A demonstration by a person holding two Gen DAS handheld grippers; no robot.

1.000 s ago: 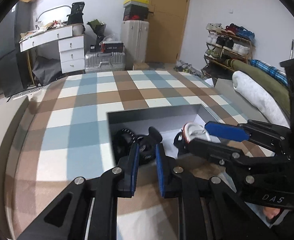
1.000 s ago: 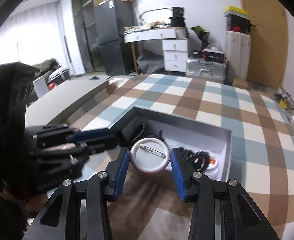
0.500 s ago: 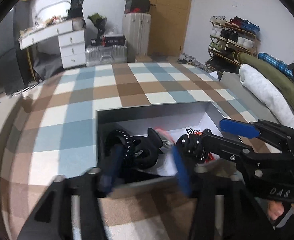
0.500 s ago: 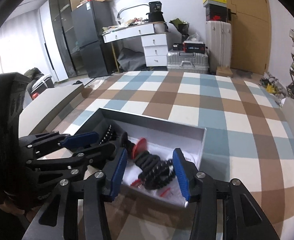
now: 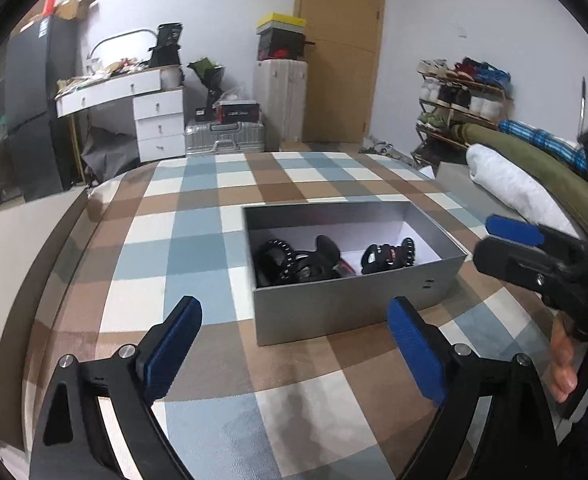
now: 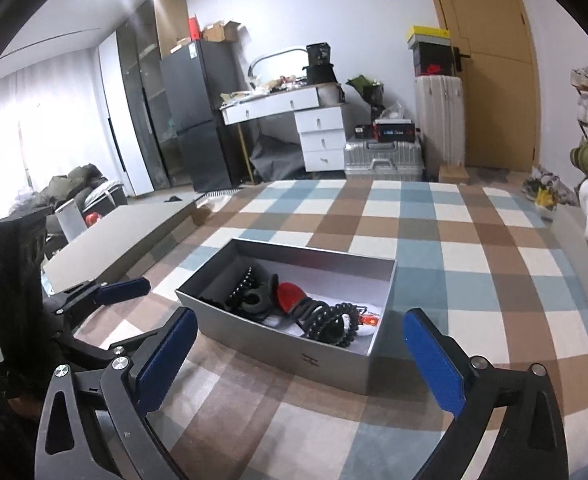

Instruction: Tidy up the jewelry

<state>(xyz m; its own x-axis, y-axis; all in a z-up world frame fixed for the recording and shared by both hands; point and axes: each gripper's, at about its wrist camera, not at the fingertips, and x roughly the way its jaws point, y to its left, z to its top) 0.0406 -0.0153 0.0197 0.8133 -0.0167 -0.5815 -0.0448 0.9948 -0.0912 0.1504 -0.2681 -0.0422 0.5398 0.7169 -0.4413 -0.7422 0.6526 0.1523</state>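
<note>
Grey box point(image 5: 334, 308) at mid-frame on the checked cloth point(image 5: 198, 240), holding black bead bracelets point(image 6: 330, 320), a black hair claw point(image 5: 322, 252) and a red round badge point(image 6: 290, 294). Left gripper point(image 5: 294, 344), lower frame: jaws just opened, wide apart, nothing between, short of the box's near wall. Right gripper point(image 6: 300, 350), lower frame of its own view: jaws likewise just opened wide, empty, before the box
</note>
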